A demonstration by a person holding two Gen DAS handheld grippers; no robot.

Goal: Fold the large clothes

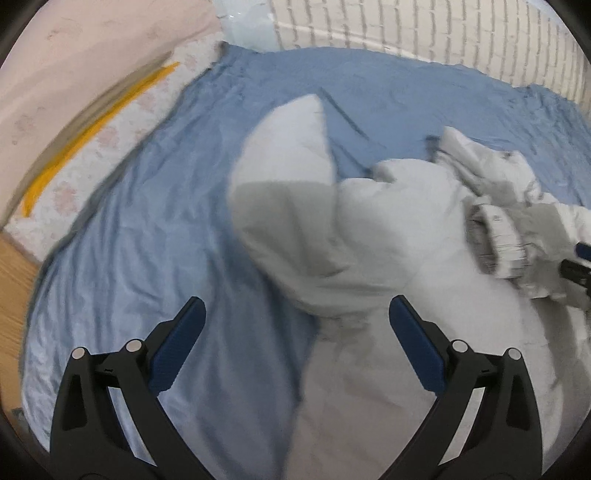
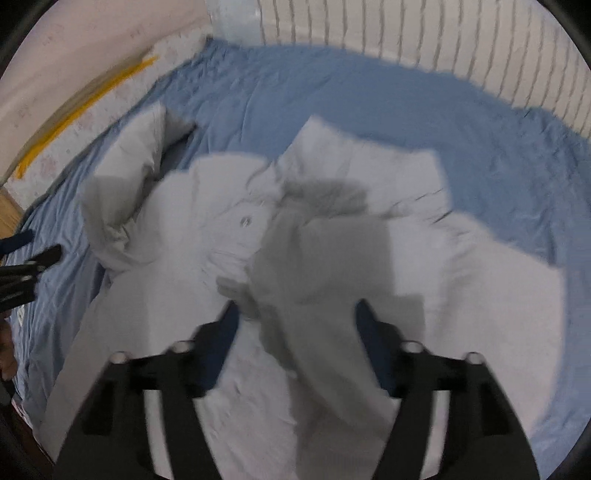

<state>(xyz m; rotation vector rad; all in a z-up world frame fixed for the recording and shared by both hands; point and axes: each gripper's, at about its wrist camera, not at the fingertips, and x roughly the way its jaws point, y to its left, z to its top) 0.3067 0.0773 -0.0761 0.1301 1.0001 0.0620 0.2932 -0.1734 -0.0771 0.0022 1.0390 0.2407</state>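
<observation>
A large pale grey jacket (image 1: pixel 332 229) lies crumpled on a blue bedsheet (image 1: pixel 147 229), one part raised in a peak and a ribbed cuff (image 1: pixel 495 240) at the right. My left gripper (image 1: pixel 297 306) stands open above the jacket's left edge, with nothing pinched. In the right wrist view the jacket (image 2: pixel 207 229) spreads across the sheet. My right gripper (image 2: pixel 297 310) is open above it. A shadowed fold of the cloth (image 2: pixel 314 295) runs between the fingers, and the pads stand clear of it. This view is blurred. The other gripper's tip shows at each view's edge.
The blue sheet (image 2: pixel 369 96) covers a bed set against a white brick-pattern wall (image 1: pixel 424 29) at the back and a pink wall (image 1: pixel 74 55) at the left. A flowered mattress edge with a yellow stripe (image 1: pixel 92 125) and wooden floor (image 1: pixel 14 280) lie at the left.
</observation>
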